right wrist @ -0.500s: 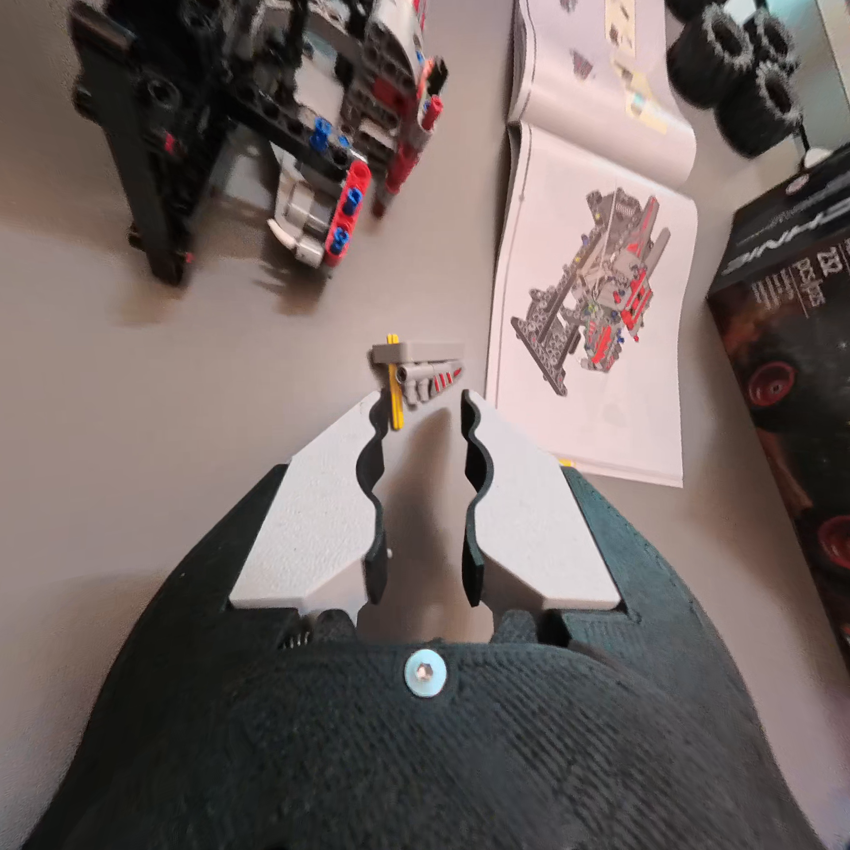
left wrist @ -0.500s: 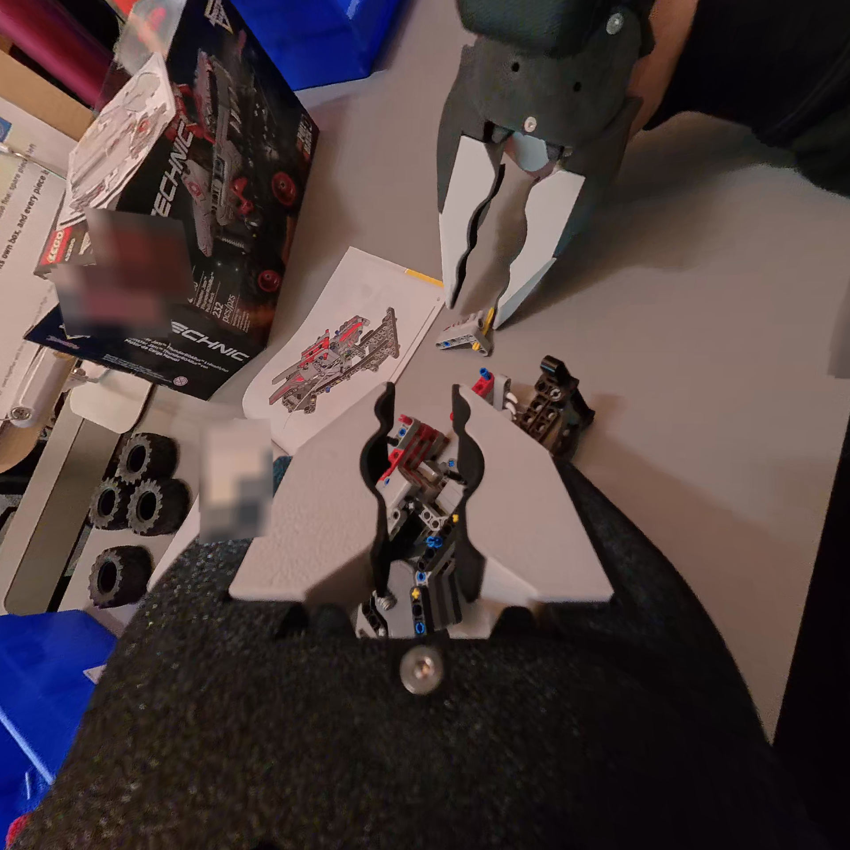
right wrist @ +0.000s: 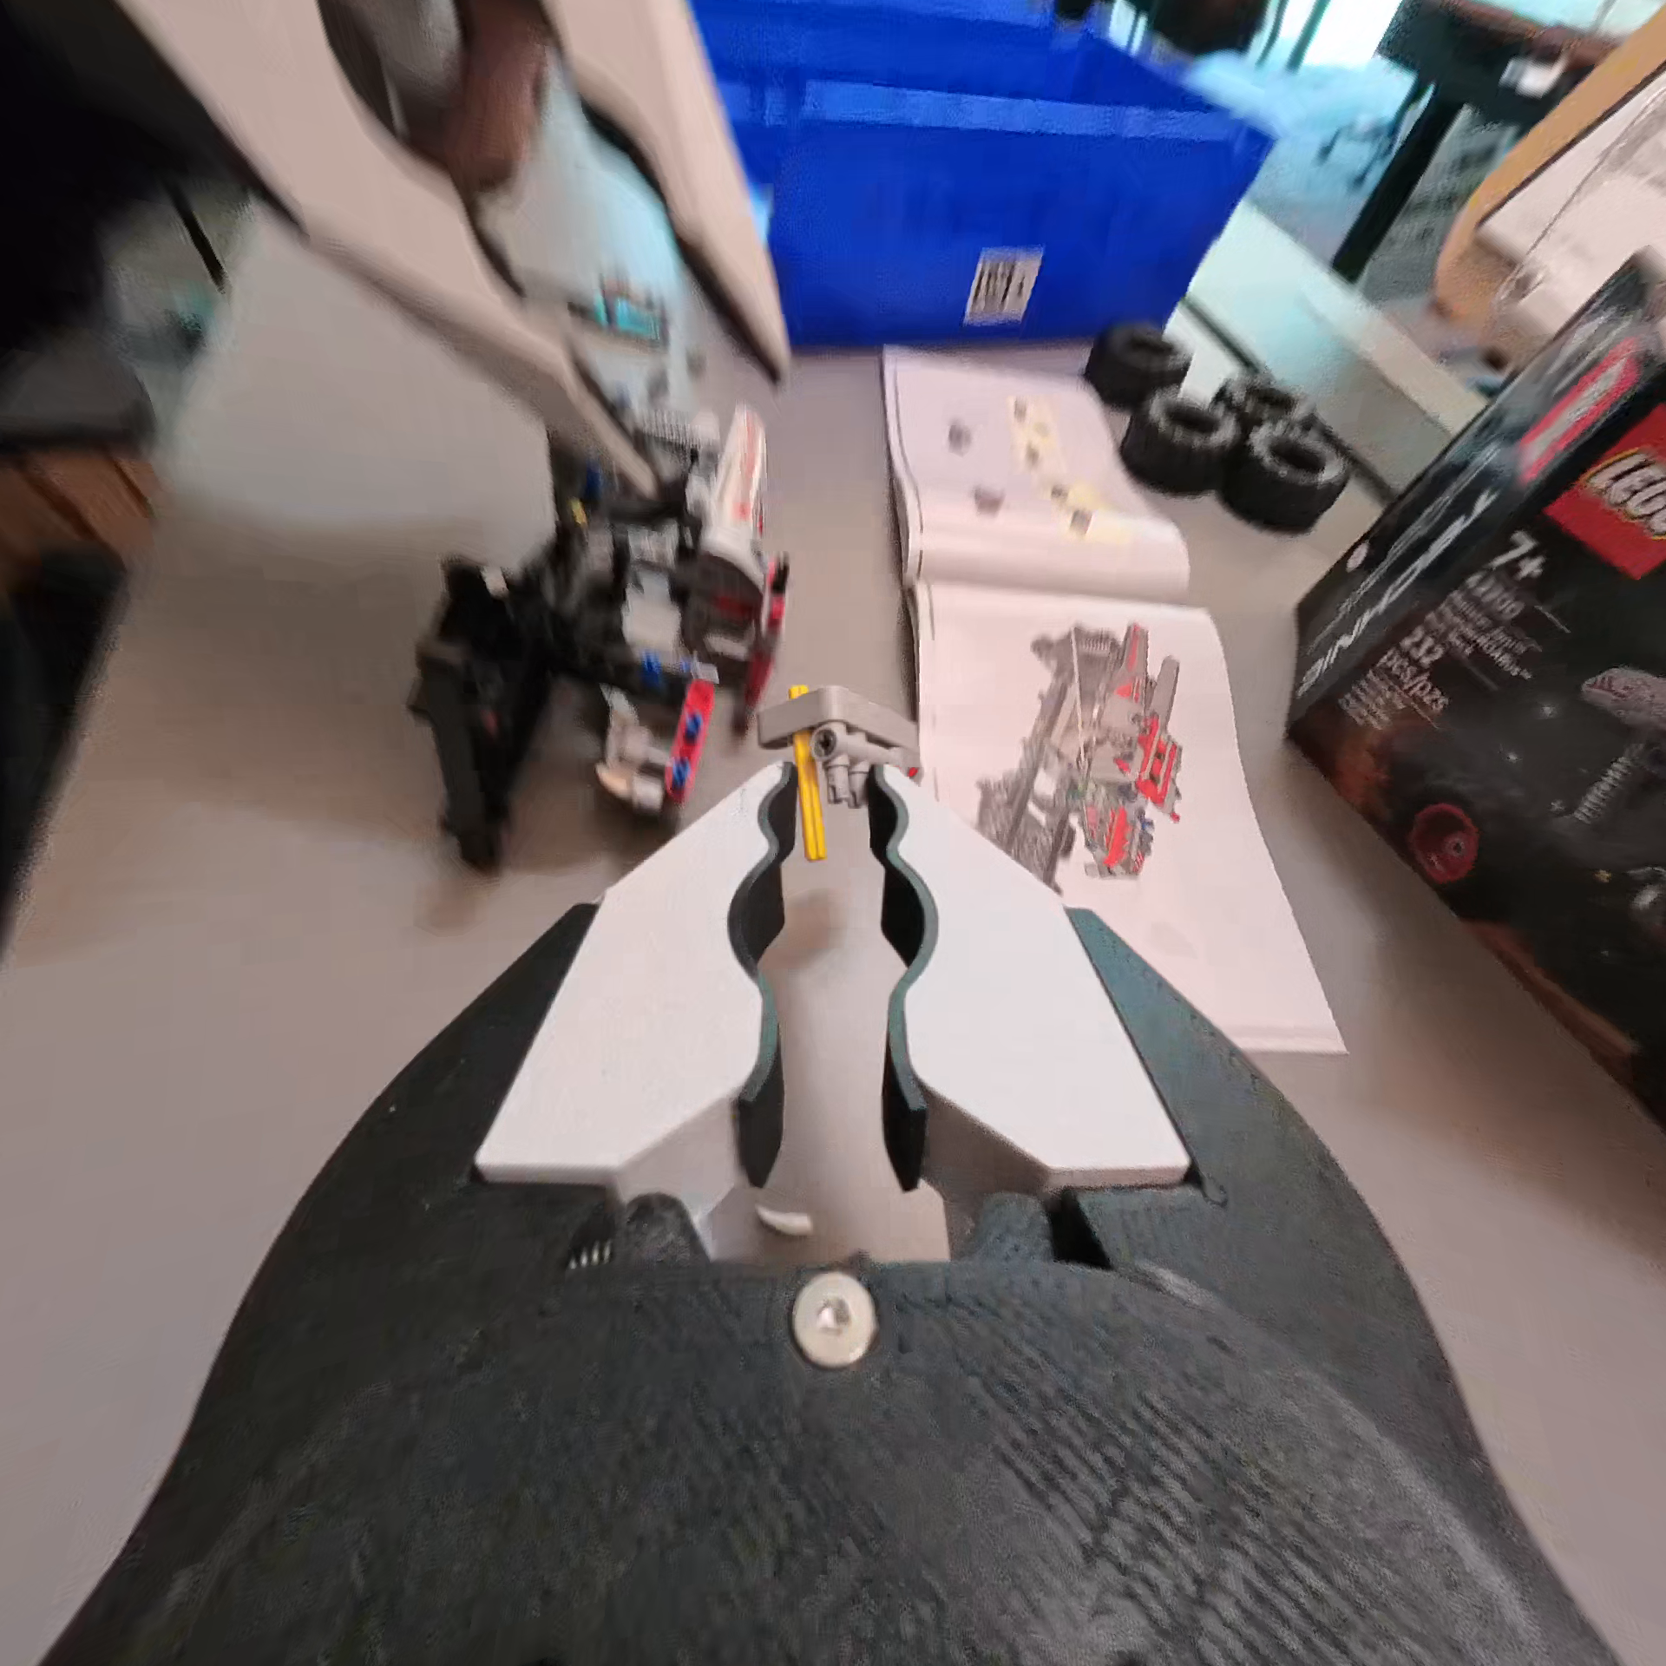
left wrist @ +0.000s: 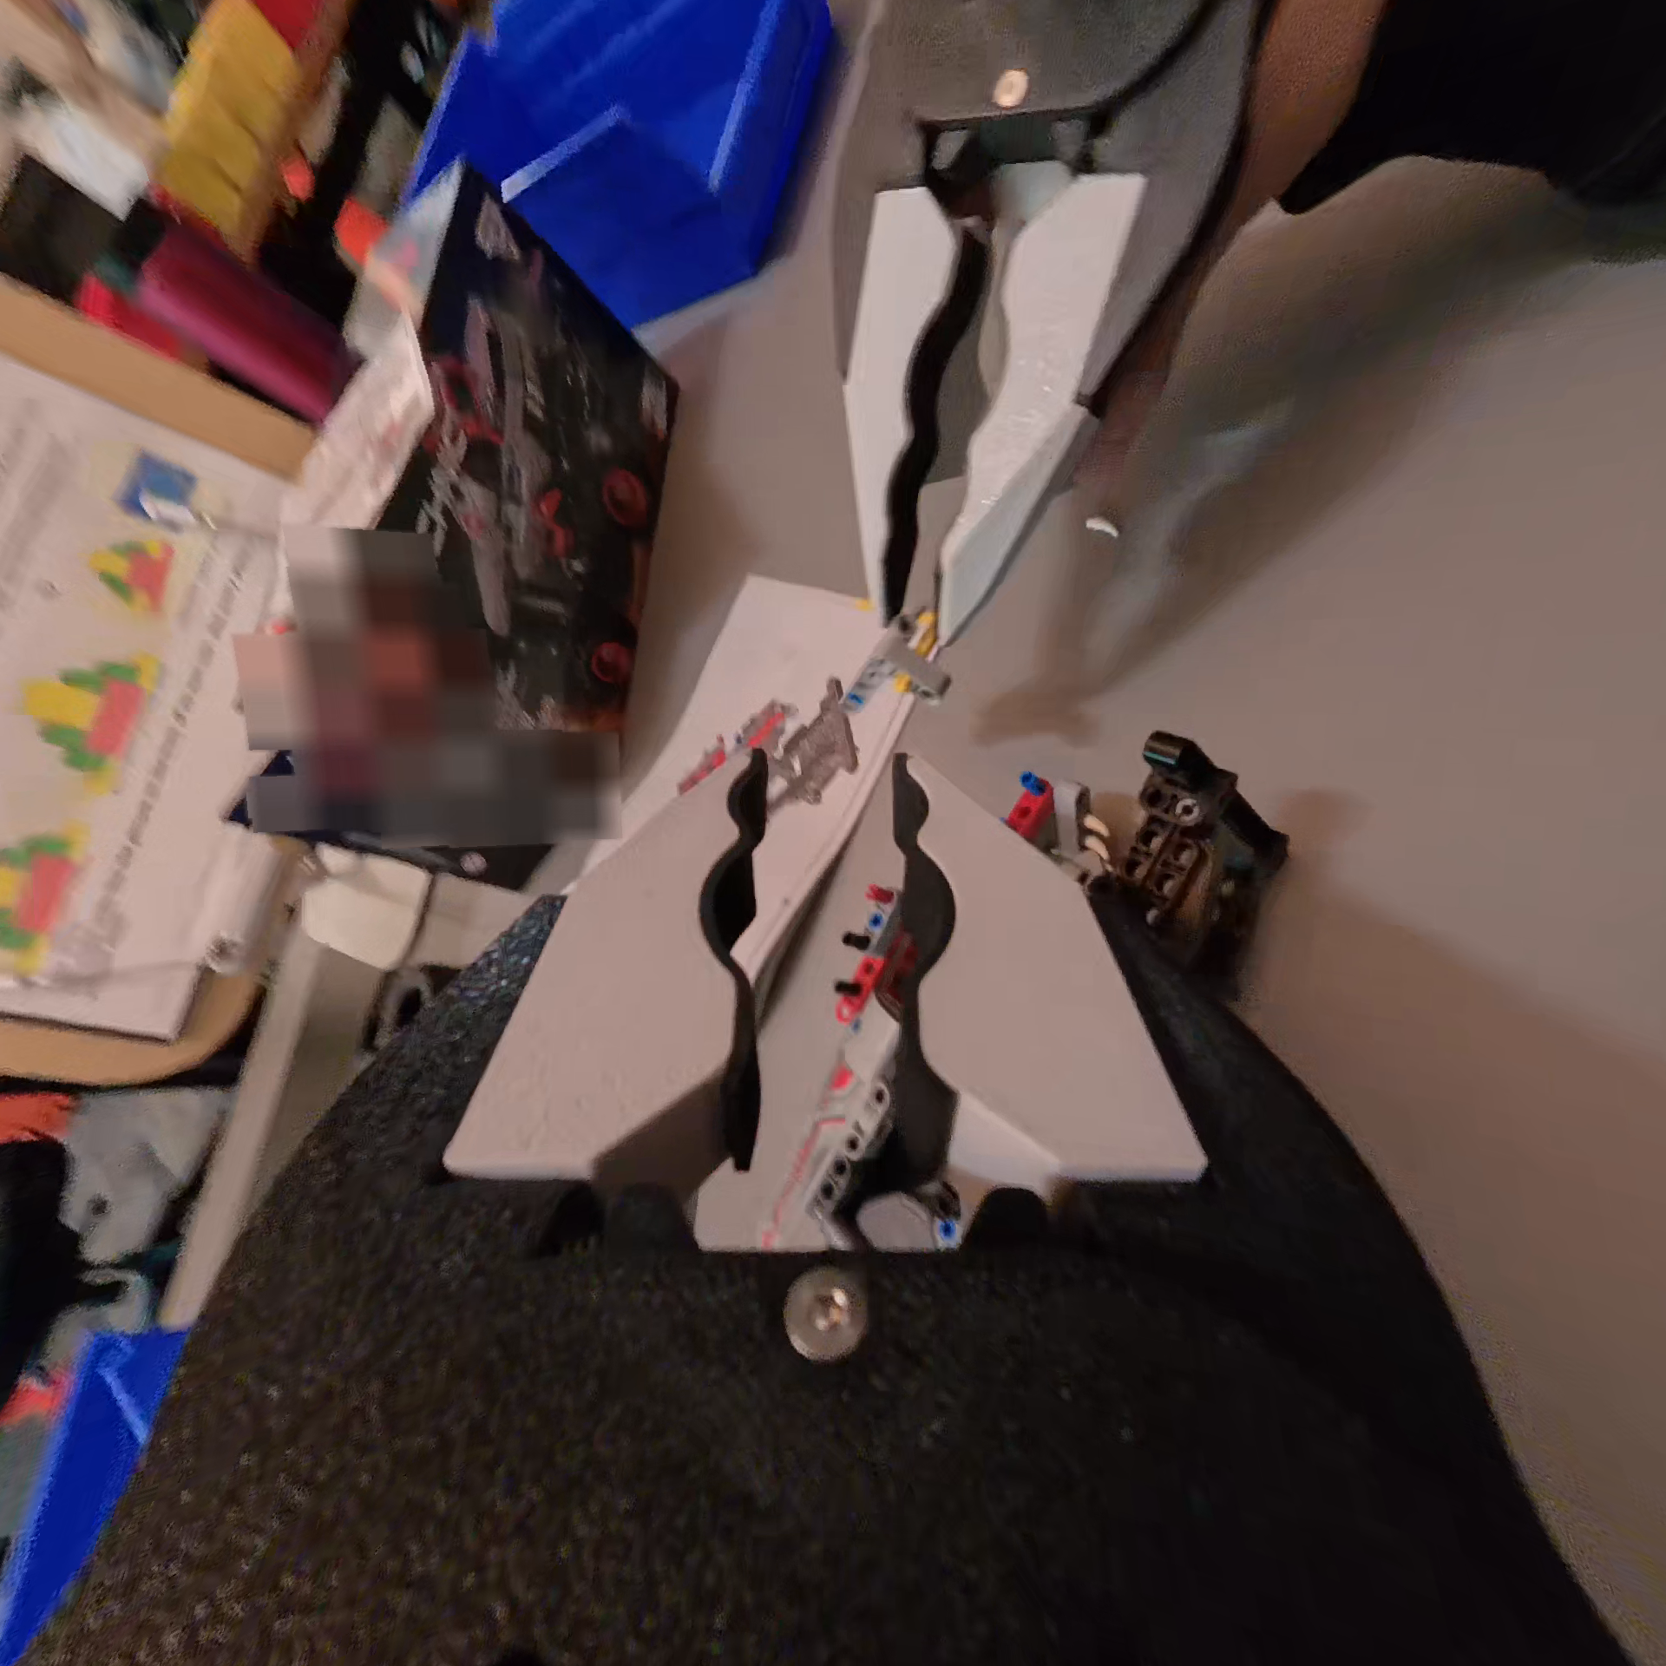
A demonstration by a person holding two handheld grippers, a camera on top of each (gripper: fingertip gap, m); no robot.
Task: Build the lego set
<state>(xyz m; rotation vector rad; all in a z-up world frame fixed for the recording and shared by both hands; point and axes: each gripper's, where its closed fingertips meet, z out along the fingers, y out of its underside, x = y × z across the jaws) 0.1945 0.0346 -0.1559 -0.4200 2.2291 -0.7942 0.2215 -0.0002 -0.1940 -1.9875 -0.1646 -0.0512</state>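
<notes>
Half a second back the small grey piece with the yellow axle (right wrist: 834, 735) lay on the table (right wrist: 270, 947) just ahead of the right hand-held gripper (right wrist: 831, 784); now it sits pinched at that gripper's fingertips, lifted off the surface, the fingers drawn in narrowly around it. From the left wrist view the same piece (left wrist: 912, 654) hangs at the tips of the right hand-held gripper (left wrist: 915, 617), above the edge of the open instruction booklet (left wrist: 793, 658).

Taking that booklet (right wrist: 1109, 811) as the landmark: the half-built model (right wrist: 649, 649) stands on the table just beside its left edge, the four black tyres (right wrist: 1217, 442) lie near its far right corner, and the black set box (right wrist: 1514, 685) stands just off its right side. A blue bin (right wrist: 974, 171) sits beyond the booklet's far end.

The left hand-held gripper (left wrist: 829, 793) is tilted over the model (left wrist: 865, 1064), which shows between its fingers; they stand moderately apart, and whether they actually grip the model cannot be told. Both views are blurred.
</notes>
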